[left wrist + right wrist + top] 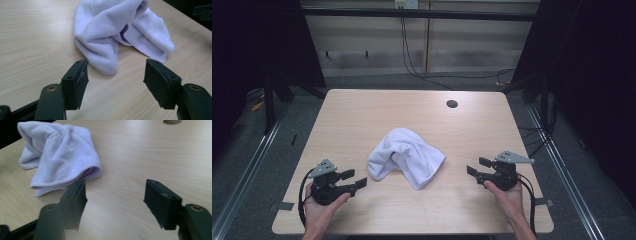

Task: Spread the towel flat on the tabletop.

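A crumpled white towel (406, 156) lies in a loose heap near the middle of the wooden desk (362, 110), folded over itself with one corner spread toward the person's side. The left tongs (354, 180) rest low over the desk just left of the towel, held in the person's left hand (323, 202), jaws spread wide with nothing between them; in the left gripper view the towel's near fold lies just ahead of the gap. The right tongs (478, 166), held in the right hand (506, 192), sit to the right of the towel, a little apart from it, jaws likewise wide and holding nothing. A round hole (452, 104) marks the desk's far side.
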`<action>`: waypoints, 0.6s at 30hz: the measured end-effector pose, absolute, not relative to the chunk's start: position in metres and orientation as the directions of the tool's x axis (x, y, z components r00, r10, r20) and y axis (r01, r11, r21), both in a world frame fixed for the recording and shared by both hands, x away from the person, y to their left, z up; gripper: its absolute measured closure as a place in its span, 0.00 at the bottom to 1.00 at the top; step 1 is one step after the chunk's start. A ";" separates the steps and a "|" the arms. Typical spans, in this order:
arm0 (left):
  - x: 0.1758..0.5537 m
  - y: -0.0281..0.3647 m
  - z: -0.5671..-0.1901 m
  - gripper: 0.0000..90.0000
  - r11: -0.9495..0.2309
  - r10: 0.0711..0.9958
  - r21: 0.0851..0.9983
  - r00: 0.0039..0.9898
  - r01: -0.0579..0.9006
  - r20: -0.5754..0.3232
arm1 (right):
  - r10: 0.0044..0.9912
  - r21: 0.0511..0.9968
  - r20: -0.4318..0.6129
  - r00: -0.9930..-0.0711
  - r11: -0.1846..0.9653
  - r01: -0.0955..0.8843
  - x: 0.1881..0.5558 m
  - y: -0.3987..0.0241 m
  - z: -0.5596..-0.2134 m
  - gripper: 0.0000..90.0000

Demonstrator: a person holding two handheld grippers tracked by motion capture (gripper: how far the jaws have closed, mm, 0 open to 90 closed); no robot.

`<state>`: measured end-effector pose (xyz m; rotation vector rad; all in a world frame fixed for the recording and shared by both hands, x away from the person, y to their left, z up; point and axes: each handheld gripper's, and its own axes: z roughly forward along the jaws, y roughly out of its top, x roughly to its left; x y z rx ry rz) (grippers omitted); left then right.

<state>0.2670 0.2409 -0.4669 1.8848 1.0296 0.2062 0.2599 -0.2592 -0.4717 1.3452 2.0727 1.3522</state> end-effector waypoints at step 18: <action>0.281 0.234 -0.464 0.37 -0.199 0.740 0.812 0.627 0.548 -0.242 | 0.692 0.823 0.178 -0.699 0.285 0.492 0.298 -0.180 -0.456 0.48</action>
